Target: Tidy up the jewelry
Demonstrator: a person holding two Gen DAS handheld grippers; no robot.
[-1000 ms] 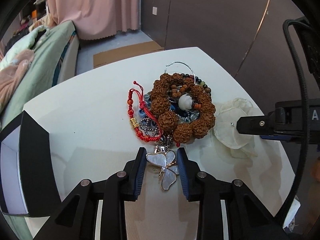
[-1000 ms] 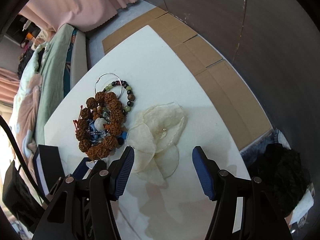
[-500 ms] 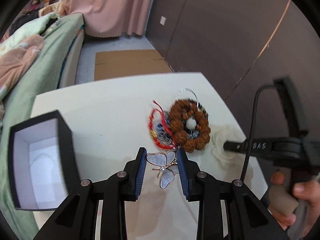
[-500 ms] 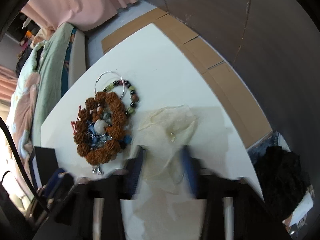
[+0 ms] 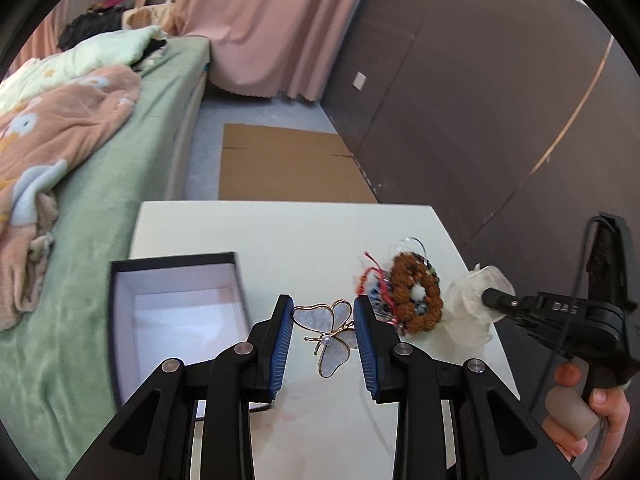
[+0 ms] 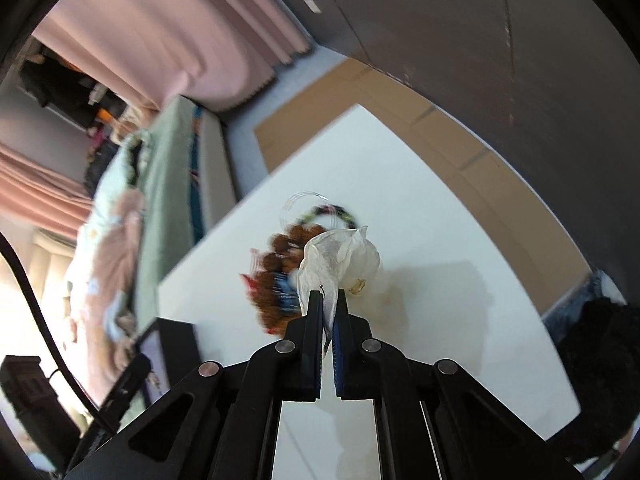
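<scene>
My left gripper (image 5: 323, 312) is shut on a pearly butterfly pendant (image 5: 332, 330) with a gold rim, held above the white table (image 5: 280, 232). An open black box (image 5: 120, 280) with a white lining stands just left of it. My right gripper (image 6: 329, 300) is shut on a sheer cream fabric flower (image 6: 340, 260), lifted off the table; in the left wrist view the same flower (image 5: 470, 300) hangs from the right gripper's tip (image 5: 494, 297). A heap of jewelry (image 5: 408, 292) lies behind: a brown seed-bead bracelet, a red cord bracelet, a dark bead string and a thin hoop.
A bed (image 5: 100, 140) with green and pink bedding runs along the table's left side. Flat cardboard (image 5: 288, 164) lies on the floor beyond the table, before a dark wall and a pink curtain. A hand (image 5: 592, 420) holds the right gripper's handle.
The left gripper rose and swung left with the butterfly, bringing the black box into full view. The right gripper's jaws shut on the fabric flower and lifted it off the table.
</scene>
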